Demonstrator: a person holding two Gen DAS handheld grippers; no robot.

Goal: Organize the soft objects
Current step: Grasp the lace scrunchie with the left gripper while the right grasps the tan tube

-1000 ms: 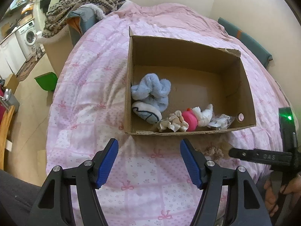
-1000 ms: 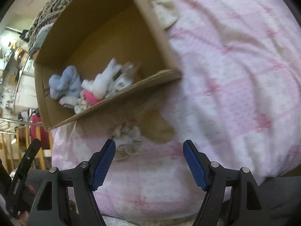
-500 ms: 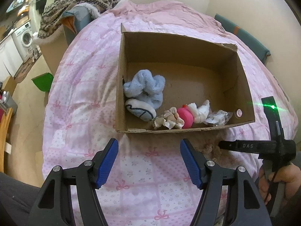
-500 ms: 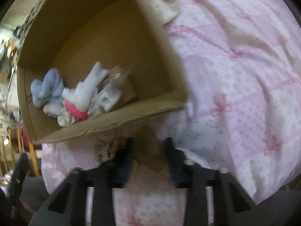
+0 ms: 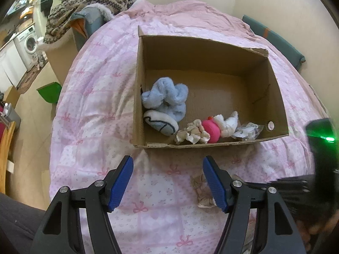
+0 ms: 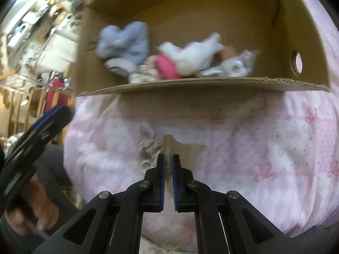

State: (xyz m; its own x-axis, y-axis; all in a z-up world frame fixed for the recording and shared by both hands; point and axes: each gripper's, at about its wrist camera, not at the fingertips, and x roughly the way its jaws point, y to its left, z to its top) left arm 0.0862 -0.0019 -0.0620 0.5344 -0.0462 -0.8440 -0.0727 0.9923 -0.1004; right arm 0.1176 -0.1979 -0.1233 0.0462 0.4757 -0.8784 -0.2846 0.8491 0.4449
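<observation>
a: where do the soft things sit right now?
b: most are in the cardboard box [image 5: 275,97] on the pink quilt [image 5: 95,97]. a pale blue plush [image 5: 165,97] lies against its left wall, with a white slipper-like piece [image 5: 161,123] just in front of it. along the near wall there's a cream lace scrunchie [image 5: 191,134], a pink and white plush [image 5: 218,124], and a clear plastic packet [image 5: 246,130] near the right corner.
a: anything outside the box?
b: yes, on the quilt just near of the box lies a beige cloth [image 6: 186,150], with a lacy cream piece [image 6: 147,142] touching its left side.
a: and the right gripper [image 6: 167,163]?
b: its blue pads [image 6: 162,180] are drawn narrow, pinching a raised fold of the beige cloth between them. the view is blurred, so finer detail is lost.
a: the left gripper [image 5: 167,182]?
b: spread wide, holding nothing, hovering over the quilt near of the box. in its view the lacy piece shows just beside its right pad [image 5: 214,184].
a: what else is around?
b: a striped knit blanket [image 5: 91,2] heaped at the far left, and a washing machine [image 5: 28,41] beyond it.
</observation>
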